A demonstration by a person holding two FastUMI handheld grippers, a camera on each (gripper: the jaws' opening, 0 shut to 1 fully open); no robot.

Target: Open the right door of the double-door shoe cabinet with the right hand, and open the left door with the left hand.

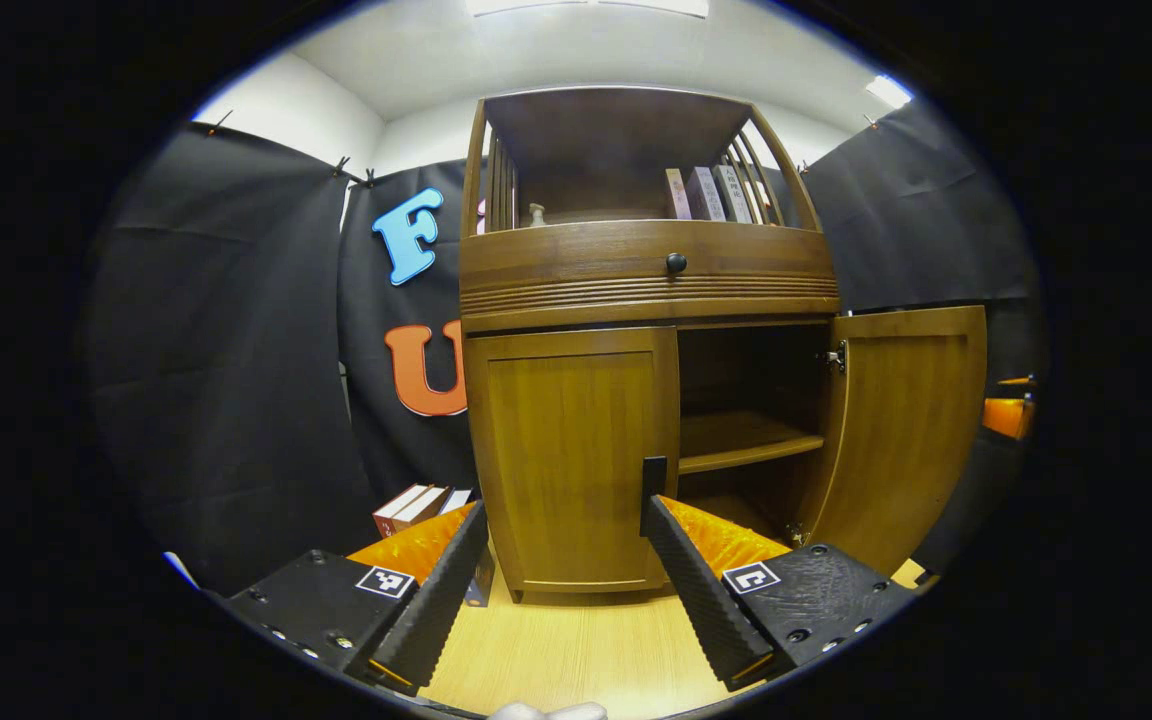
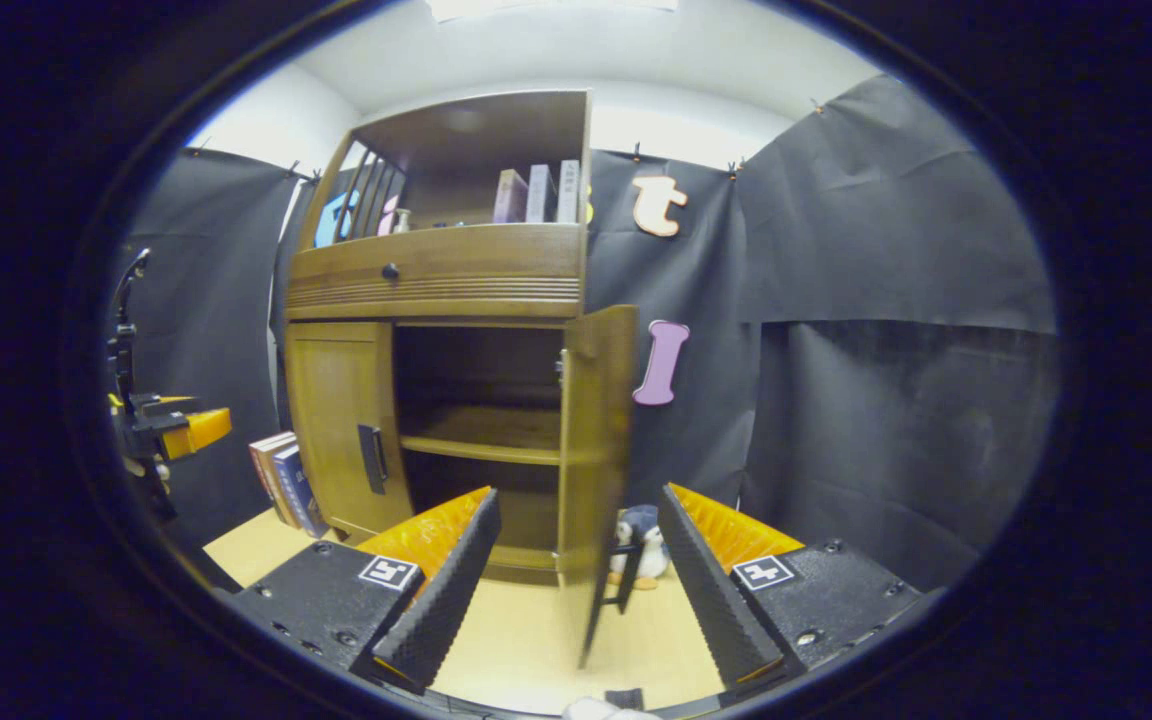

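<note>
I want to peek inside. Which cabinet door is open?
The right door is open, swung out so the shelf shows. The left door is shut flat.

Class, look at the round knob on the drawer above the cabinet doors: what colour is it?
The small round drawer knob is black, clearest in the left gripper view.

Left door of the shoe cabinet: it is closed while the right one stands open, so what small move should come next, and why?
Probably ease the left gripper forward so its open fingers straddle the dark handle at the left door's inner edge. The right door already stands wide open, showing the inner shelf, so only the left door remains, and the gripper is not yet on its handle.
</note>
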